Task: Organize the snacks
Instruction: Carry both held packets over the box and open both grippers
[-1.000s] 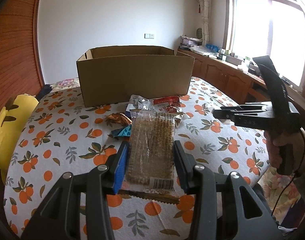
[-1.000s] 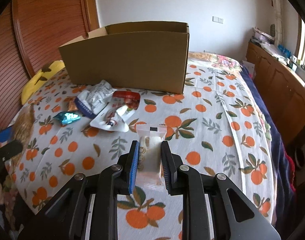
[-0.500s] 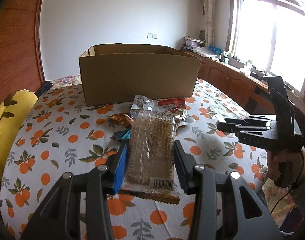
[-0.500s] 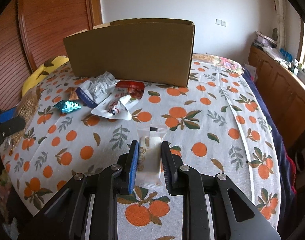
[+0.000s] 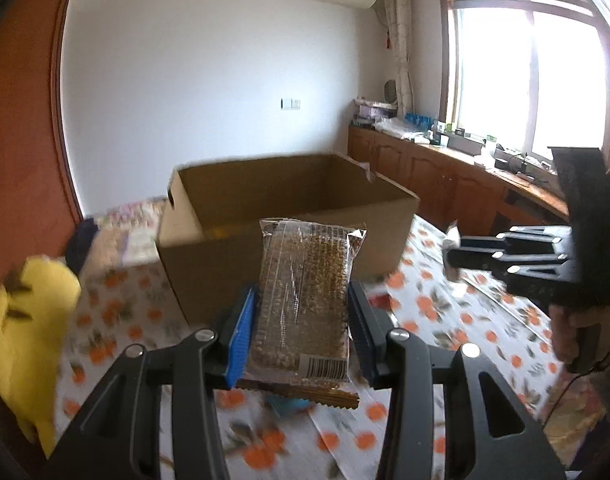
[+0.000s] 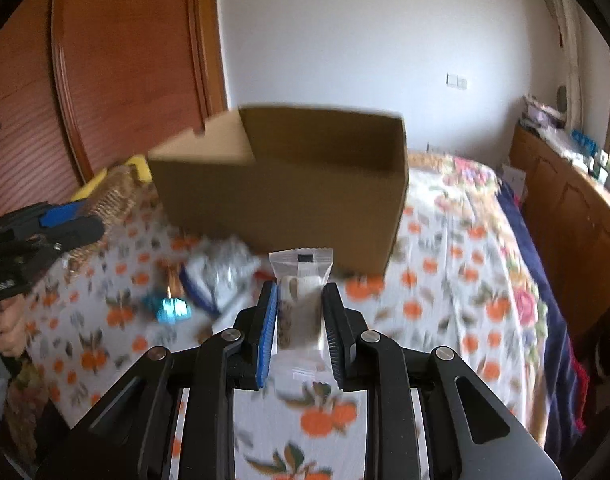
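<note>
My left gripper (image 5: 303, 300) is shut on a clear packet of brown grain bars (image 5: 305, 292) and holds it above the table, just short of the open cardboard box (image 5: 289, 216). My right gripper (image 6: 299, 300) is shut on a small white snack packet (image 6: 301, 292), raised in front of the same box (image 6: 281, 184). The right gripper also shows in the left wrist view (image 5: 457, 258), and the left gripper in the right wrist view (image 6: 75, 220). Loose snacks lie on the table: a silver bag (image 6: 221, 276) and a teal wrapper (image 6: 171, 308).
The table has an orange-print cloth (image 6: 445, 280). A yellow cushion (image 5: 21, 332) lies at the left edge. Wooden cabinets (image 5: 445, 176) run along the right wall under a window. A wooden wardrobe (image 6: 117, 64) stands behind the box.
Both grippers have risen and moved toward the box with their packets; the box opening now shows from above. Both views are blurred by motion.
</note>
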Motion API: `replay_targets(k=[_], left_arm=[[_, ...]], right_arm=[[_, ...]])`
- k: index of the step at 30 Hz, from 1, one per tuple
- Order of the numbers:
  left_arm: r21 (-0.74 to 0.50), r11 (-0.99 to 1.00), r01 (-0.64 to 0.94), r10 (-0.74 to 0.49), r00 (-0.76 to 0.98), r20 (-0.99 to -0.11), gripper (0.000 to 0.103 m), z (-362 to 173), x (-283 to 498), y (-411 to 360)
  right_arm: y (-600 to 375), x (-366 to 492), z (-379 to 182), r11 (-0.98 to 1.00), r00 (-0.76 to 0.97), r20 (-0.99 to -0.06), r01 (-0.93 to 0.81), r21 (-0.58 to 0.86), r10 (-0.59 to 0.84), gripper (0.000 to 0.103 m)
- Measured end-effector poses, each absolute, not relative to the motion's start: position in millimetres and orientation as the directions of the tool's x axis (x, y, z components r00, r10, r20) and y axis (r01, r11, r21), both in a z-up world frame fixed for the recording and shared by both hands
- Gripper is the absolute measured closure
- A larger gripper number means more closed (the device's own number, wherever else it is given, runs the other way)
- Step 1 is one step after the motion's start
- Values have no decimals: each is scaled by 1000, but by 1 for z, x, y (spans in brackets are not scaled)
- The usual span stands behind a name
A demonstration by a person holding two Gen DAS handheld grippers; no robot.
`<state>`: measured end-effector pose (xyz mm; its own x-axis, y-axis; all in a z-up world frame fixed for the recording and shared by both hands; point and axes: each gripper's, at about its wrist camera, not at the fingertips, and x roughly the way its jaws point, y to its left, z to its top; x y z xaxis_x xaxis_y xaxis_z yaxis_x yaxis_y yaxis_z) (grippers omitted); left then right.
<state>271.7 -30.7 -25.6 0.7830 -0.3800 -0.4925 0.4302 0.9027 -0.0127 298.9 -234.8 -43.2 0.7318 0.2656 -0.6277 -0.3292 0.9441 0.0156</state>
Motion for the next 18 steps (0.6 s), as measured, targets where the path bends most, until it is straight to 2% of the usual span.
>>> replay_targets(k=[10,18], left_arm=[[-24,901,433,-396,799,-452,60,1,341,-25],[-53,901,430,-406,793,-454,60,4,394,-25]], right_arm=[[-216,360,-6,933,782,-546,-359,-4,299,81],[-205,415,-8,932,787,-532,-363,11,313,81]])
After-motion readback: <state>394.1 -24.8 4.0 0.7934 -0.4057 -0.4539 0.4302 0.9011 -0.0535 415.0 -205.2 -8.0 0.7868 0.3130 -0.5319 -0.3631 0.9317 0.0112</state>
